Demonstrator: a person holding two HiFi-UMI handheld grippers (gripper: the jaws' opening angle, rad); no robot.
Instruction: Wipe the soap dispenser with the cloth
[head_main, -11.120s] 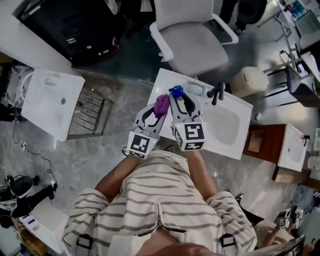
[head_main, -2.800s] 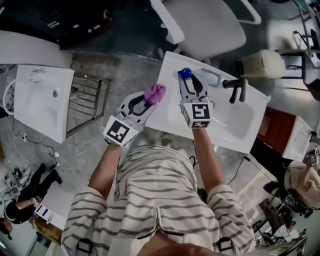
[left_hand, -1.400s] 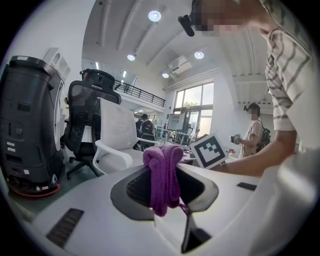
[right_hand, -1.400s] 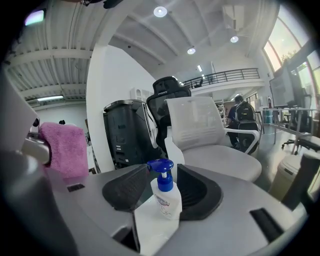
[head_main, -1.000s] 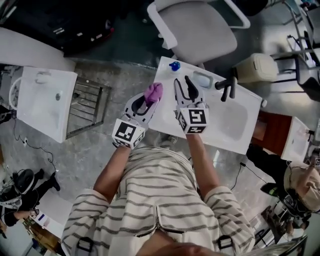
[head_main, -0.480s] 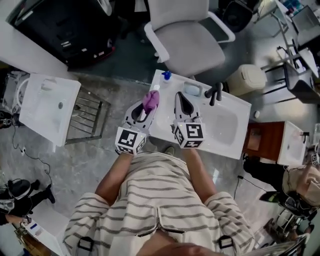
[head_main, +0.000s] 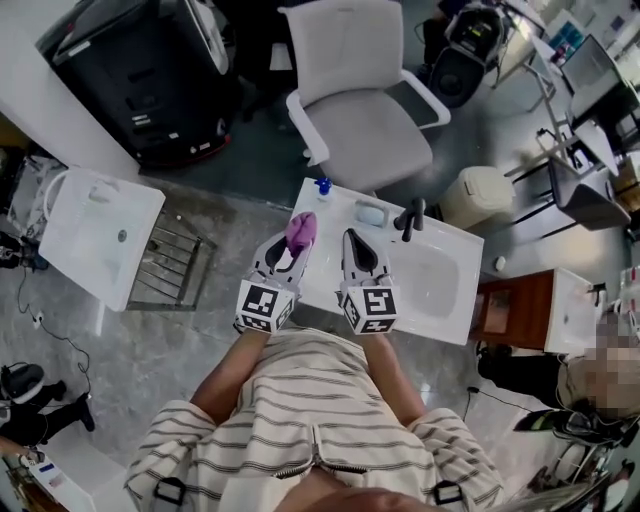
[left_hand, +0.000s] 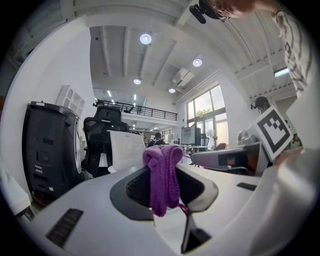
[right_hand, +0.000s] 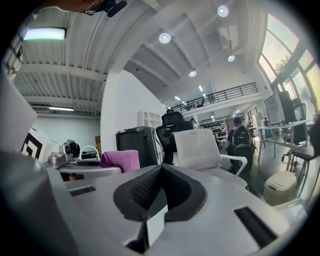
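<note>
The soap dispenser, clear with a blue pump top, stands alone on the far left corner of the white sink counter. My left gripper is shut on the purple cloth, which hangs bunched between its tips. It hovers over the counter's left edge, short of the dispenser. My right gripper floats beside it over the counter, shut and holding nothing. In the right gripper view its black pads meet, and the cloth shows off to the left. Both grippers are apart from the dispenser.
A black faucet and a soap dish sit at the counter's back edge by the basin. A grey office chair stands behind the sink, a beige bin to its right. Another white basin lies on the floor at left.
My right gripper let go of the dispenser, drew back and its jaws shut. Both grippers have pulled away from the dispenser toward the person, the left still holding the cloth.
</note>
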